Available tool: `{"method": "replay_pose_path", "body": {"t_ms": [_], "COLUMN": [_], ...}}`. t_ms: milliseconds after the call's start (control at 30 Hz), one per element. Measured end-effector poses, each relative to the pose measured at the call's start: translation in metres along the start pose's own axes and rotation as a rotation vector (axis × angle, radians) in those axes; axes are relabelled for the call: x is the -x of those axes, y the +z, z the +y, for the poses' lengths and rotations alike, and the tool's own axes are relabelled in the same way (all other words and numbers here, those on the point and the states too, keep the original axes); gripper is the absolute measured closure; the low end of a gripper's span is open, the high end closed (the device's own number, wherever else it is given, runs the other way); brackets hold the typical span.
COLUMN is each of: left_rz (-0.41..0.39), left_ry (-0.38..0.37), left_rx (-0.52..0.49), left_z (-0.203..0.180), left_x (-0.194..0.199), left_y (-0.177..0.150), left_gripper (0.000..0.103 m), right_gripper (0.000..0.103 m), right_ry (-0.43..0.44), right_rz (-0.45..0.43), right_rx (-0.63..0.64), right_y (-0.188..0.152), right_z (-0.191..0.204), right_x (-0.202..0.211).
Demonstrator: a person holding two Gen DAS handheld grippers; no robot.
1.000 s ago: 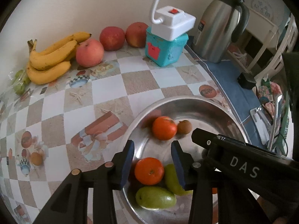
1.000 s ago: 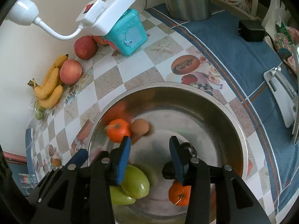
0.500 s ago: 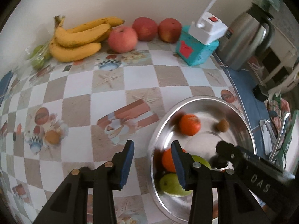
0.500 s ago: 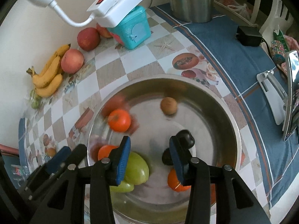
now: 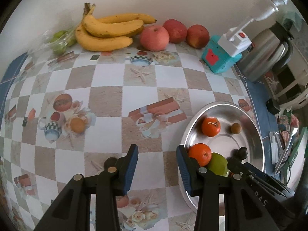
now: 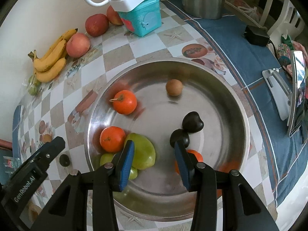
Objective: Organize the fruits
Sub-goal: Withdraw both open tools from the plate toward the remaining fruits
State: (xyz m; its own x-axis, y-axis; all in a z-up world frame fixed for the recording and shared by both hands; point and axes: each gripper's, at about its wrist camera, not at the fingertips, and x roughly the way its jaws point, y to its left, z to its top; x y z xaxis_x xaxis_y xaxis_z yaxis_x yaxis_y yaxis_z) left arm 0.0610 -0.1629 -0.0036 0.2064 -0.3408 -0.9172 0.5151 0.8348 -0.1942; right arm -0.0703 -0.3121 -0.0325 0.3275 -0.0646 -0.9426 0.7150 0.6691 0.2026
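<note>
A steel bowl [image 6: 221, 105] holds an orange with a stem [image 6: 124, 102], a second orange [image 6: 112, 139], a third [image 6: 198, 156] half hidden by a finger, green pears [image 6: 143, 152], a small brown fruit [image 6: 174, 87] and two dark fruits [image 6: 192, 122]. My right gripper [image 6: 154, 151] hangs open over the bowl's near side, nothing between its pads. My left gripper [image 5: 156, 155] stands open above the tablecloth just left of the bowl [image 5: 248, 134], holding nothing. Bananas [image 5: 109, 32], three apples [image 5: 154, 37] and bagged green fruit [image 5: 59, 40] lie along the far wall.
A teal box [image 5: 219, 58] with a white power strip on top and a steel kettle [image 5: 267, 55] stand at the back right. A black adapter [image 6: 257, 35] and a phone on a metal stand [image 6: 297, 96] sit on the blue cloth border at the right.
My left gripper has swung left from over the bowl to over the tablecloth. In the bowl the brown fruit rolled away from the stemmed orange toward the far side. The right gripper shifted slightly.
</note>
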Motion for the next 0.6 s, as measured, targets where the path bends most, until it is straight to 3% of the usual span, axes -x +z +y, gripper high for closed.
{"method": "replay_pose_path", "body": {"t_ms": [33, 67, 100, 167, 267, 300, 367, 600], "left_rz": [0.002, 0.003, 0.003, 0.002, 0.01, 0.012, 0.018, 0.027], "left_ry": [0.0, 0.002, 0.005, 0.022, 0.055, 0.065, 0.091, 0.14], "left_rx": [0.009, 0.015, 0.023, 0.045, 0.063, 0.065, 0.068, 0.069], "left_z": [0.003, 0.005, 0.007, 0.012, 0.018, 0.02, 0.023, 0.029], "left_x": [0.001, 0.001, 0.001, 0.001, -0.003, -0.004, -0.007, -0.012], "left_y": [0.0, -0.001, -0.001, -0.001, -0.002, -0.003, -0.003, -0.005], "left_gripper": [0.055, 0.044, 0.029, 0.018, 0.003, 0.0, 0.0, 0.0], "right_gripper": [0.059, 0.055, 0.042, 0.029, 0.028, 0.021, 0.015, 0.014], "right_ry": [-0.002, -0.005, -0.01, -0.015, -0.029, -0.034, -0.043, -0.071], "right_rz": [-0.001, -0.001, -0.001, -0.001, 0.002, 0.002, -0.004, -0.014], "right_rx": [0.003, 0.005, 0.008, 0.009, 0.012, 0.012, 0.011, -0.011], "right_y": [0.0, 0.0, 0.0, 0.0, -0.001, -0.001, -0.001, 0.0], "right_z": [0.001, 0.001, 0.001, 0.002, 0.003, 0.003, 0.002, -0.002], "right_x": [0.0, 0.0, 0.0, 0.0, -0.002, -0.002, -0.003, -0.003]}}
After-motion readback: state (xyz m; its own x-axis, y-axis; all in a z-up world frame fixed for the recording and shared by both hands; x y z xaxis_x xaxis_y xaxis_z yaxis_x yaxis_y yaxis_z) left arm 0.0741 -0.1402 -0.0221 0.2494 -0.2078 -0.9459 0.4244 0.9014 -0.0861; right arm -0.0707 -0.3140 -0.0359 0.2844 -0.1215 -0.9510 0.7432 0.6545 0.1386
